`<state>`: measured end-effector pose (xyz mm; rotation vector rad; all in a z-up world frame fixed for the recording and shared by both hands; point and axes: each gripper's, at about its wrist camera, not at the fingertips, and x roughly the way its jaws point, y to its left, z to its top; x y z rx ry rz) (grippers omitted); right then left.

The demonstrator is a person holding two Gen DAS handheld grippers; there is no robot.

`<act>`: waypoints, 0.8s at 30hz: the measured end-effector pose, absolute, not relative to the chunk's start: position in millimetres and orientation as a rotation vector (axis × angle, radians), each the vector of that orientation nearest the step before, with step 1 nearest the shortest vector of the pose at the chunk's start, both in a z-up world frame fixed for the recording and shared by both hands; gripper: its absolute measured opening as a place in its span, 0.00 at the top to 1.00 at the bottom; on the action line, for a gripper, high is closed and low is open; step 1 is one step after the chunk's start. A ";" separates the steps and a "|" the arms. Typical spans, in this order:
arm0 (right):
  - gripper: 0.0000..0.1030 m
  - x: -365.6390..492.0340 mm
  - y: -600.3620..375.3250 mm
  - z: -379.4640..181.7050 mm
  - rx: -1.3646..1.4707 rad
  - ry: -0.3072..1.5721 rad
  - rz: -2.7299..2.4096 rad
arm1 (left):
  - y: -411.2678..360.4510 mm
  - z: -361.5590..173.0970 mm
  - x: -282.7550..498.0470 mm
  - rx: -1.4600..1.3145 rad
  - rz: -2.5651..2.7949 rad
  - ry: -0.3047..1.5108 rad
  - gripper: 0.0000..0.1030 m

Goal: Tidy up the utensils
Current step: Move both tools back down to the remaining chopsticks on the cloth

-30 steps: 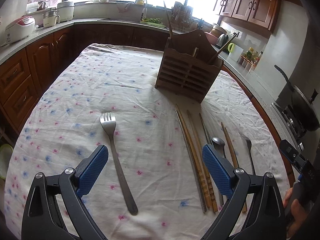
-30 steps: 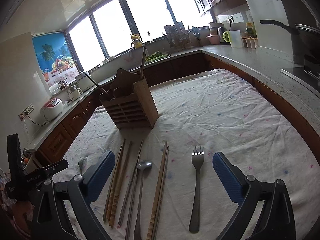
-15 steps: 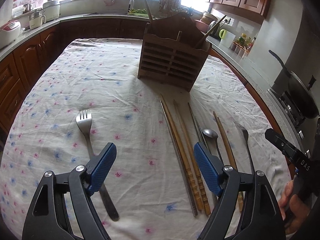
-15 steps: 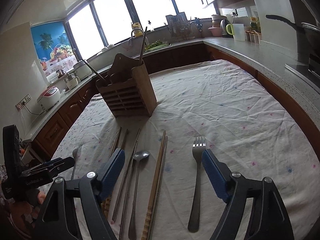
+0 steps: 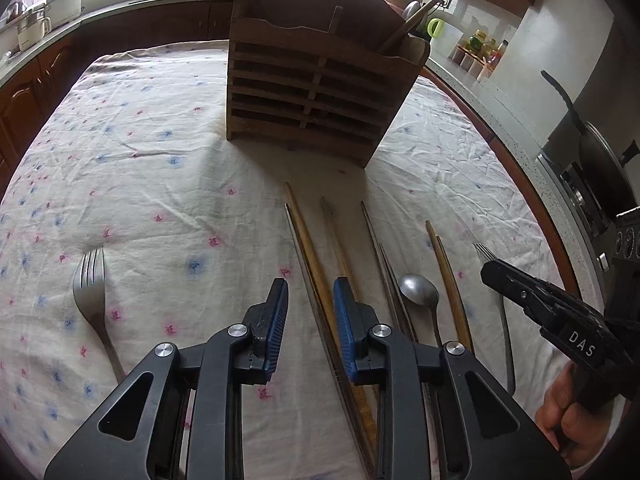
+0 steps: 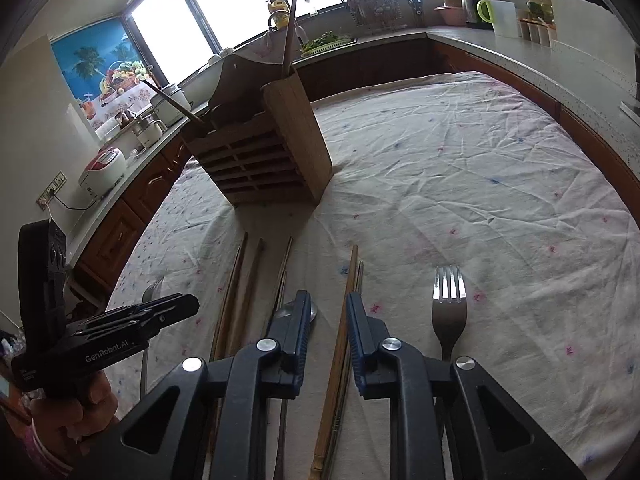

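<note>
A wooden utensil holder (image 5: pixel 316 84) stands on the flowered tablecloth (image 5: pixel 160 168), with a few sticks in it; it also shows in the right wrist view (image 6: pixel 260 152). Before it lie several chopsticks, a spoon (image 5: pixel 418 290) and two forks. My left gripper (image 5: pixel 310 312) has its jaws narrowed around the leftmost pair of chopsticks (image 5: pixel 308 248), low over the cloth, with a gap still showing. A fork (image 5: pixel 90 296) lies to its left. My right gripper (image 6: pixel 328 328) has its jaws narrowed around the rightmost pair of chopsticks (image 6: pixel 350 280). A second fork (image 6: pixel 449 304) lies right of it.
Kitchen counters ring the table on three sides, with a rice cooker (image 6: pixel 102 172) on the left and a pan (image 5: pixel 596 148) on a stove at the right. The right gripper's body (image 5: pixel 560 320) shows at the right of the left wrist view.
Both grippers have moved forward and down toward the utensils. Both sets of jaws have closed from wide open to a narrow gap, each around a pair of chopsticks.
</note>
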<state>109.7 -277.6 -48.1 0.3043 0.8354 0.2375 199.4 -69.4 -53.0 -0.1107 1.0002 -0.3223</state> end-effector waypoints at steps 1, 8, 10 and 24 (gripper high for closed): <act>0.82 114.9 -276.5 -51.7 0.303 0.850 0.242 | -71.0 -54.7 203.4 -0.103 -0.320 1.005 0.78; 0.84 143.8 -270.4 -76.1 0.277 0.940 0.246 | -77.4 -72.8 225.1 -0.078 -0.323 1.056 0.78; 0.85 148.3 -270.3 -80.2 0.274 0.943 0.247 | -77.6 -74.0 225.3 -0.076 -0.334 1.043 0.78; 0.86 158.0 -260.8 -74.4 0.225 0.946 0.264 | -61.9 -73.1 222.7 -0.096 -0.367 1.070 0.78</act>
